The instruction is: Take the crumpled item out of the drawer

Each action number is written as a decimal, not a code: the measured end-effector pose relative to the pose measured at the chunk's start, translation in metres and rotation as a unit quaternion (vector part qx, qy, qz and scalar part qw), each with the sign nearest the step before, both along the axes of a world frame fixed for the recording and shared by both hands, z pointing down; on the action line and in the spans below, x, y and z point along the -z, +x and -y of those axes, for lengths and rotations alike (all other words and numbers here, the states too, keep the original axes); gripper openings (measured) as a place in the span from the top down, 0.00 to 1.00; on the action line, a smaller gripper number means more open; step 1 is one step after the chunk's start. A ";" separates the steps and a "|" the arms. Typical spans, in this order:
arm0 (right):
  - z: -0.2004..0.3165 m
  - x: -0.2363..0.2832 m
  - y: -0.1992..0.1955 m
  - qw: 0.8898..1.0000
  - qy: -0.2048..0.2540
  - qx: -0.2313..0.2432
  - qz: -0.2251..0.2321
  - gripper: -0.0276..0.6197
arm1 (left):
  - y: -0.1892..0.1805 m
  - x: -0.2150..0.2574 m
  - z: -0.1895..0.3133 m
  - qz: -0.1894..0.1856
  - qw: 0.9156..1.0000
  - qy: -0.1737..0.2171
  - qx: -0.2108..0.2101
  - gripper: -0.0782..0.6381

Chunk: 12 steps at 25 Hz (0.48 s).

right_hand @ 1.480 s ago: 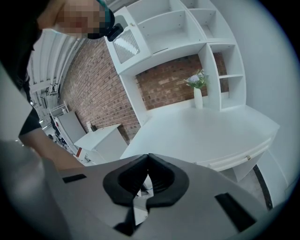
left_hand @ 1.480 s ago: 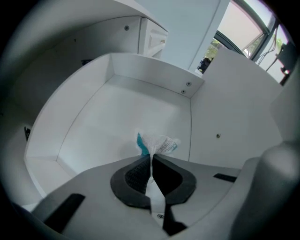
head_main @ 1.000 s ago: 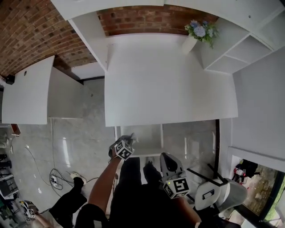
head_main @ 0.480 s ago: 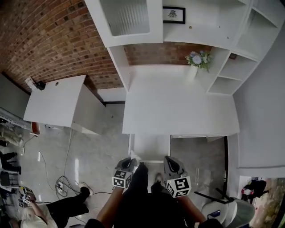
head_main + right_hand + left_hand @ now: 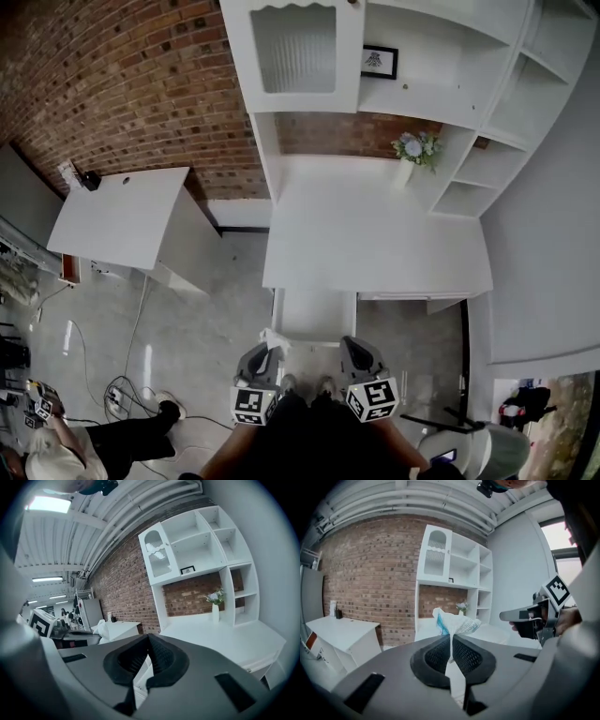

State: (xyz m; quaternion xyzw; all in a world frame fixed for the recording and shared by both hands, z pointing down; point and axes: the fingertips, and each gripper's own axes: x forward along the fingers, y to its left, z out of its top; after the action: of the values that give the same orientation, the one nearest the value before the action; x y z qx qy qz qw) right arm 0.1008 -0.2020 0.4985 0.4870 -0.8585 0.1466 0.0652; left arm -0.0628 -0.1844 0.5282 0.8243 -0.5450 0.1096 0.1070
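Left gripper [image 5: 451, 638] is clamped on a thin fold of the crumpled paper [image 5: 455, 622], held in the air outside the drawer [image 5: 317, 317]. Right gripper [image 5: 147, 645] is closed and empty. Risk: this narrow pinch may slip and drop the paper.

crumpled item [image 5: 457, 623]: lower part hidden inside the left hand-held gripper [image 5: 451, 644]; print too small to read.

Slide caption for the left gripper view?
Left claw shut on the crumpled item, held up facing white shelf unit and brick wall.
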 end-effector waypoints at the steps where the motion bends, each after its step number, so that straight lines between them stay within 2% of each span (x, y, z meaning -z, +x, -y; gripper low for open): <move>1: -0.002 0.003 -0.005 1.000 -0.002 0.000 0.003 0.94 | -0.002 0.008 -0.002 -0.004 1.000 0.005 -0.002 0.85; 6: -0.015 0.013 -0.028 1.000 0.002 -0.005 0.000 0.94 | -0.016 0.032 -0.013 -0.038 0.999 0.013 -0.018 0.85; 12: -0.016 0.018 -0.037 1.000 0.004 -0.024 -0.003 0.94 | -0.024 0.041 -0.014 -0.032 0.998 0.037 -0.041 0.85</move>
State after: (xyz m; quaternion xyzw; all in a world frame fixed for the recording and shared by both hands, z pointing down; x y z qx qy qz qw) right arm 0.0637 -0.1858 0.4803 0.5082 -0.8469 0.1437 0.0625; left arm -0.0869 -0.1703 0.4875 0.8524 -0.5107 0.0672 0.0893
